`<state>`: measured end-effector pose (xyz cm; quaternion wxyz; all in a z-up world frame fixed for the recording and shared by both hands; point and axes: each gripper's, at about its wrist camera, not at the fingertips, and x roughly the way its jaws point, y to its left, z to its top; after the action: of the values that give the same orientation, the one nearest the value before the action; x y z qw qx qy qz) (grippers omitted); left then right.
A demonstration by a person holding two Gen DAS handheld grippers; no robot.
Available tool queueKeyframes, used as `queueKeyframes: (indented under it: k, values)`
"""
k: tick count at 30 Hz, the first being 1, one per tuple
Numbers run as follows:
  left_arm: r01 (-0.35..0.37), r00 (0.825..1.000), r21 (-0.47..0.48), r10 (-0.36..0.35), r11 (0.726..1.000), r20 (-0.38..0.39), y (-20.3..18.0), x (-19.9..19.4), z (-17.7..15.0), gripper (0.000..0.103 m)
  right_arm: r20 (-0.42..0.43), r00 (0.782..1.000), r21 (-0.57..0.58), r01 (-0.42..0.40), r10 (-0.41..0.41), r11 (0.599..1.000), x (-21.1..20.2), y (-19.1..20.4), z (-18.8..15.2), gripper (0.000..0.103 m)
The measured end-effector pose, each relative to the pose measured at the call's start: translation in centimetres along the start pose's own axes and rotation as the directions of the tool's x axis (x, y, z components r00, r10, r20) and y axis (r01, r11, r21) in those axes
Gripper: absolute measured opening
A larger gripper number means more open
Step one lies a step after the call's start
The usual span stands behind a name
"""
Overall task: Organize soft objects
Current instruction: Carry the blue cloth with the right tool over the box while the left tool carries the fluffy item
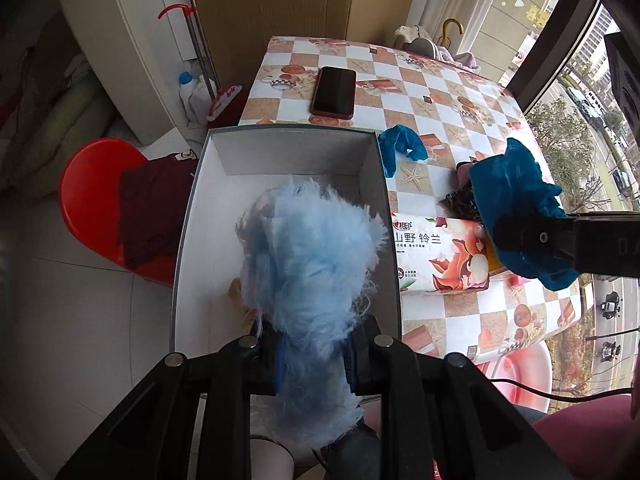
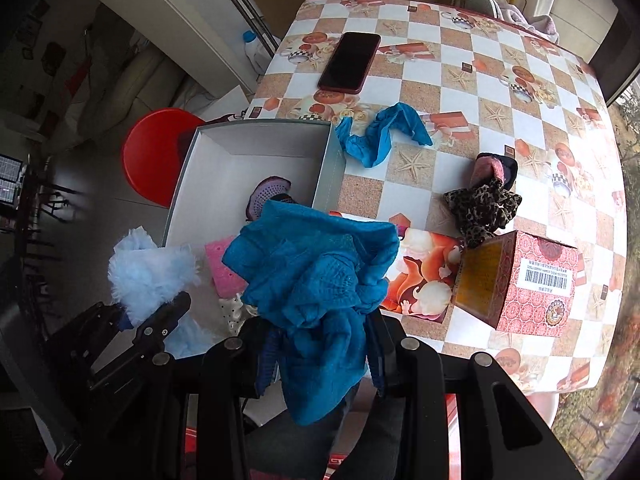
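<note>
My left gripper (image 1: 316, 356) is shut on a fluffy light-blue soft piece (image 1: 312, 248), held above the open white box (image 1: 280, 152). That same fluffy piece (image 2: 152, 272) and left gripper (image 2: 160, 316) show at the lower left of the right wrist view. My right gripper (image 2: 320, 356) is shut on a bunched blue knitted cloth (image 2: 316, 264), hanging over the box's near right corner; this cloth (image 1: 516, 208) also shows at the right of the left wrist view. Inside the box (image 2: 256, 152) lie a purple mesh item (image 2: 268, 196) and a pink sponge (image 2: 224, 264). Another blue cloth (image 2: 380, 136) lies on the table.
On the checkered table (image 2: 480, 80) are a dark phone (image 2: 350, 60), a tissue pack (image 2: 424, 276), a red patterned carton (image 2: 520, 284), a leopard-print scrunchie (image 2: 480, 208) and a pink and dark soft item (image 2: 496, 168). A red stool (image 2: 156, 152) stands left of the table.
</note>
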<state>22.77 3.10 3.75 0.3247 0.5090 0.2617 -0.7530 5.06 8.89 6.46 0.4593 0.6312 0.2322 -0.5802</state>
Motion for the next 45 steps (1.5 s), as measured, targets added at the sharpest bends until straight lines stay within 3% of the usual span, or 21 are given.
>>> queueKeyframes:
  k: [16,45]
  values:
    - [-0.027,0.999,-0.123,0.022,0.992,-0.046,3.7,0.8,-1.9,0.025,-0.077,0.997,-0.132,-0.006,-0.004,0.991,2.6,4.6,0.3,0.038]
    - [-0.046,0.993,-0.146,0.029,0.988,-0.118,4.9,2.6,-2.2,0.026,-0.153,0.988,-0.249,-0.03,-0.008,0.968,5.7,8.3,0.6,0.038]
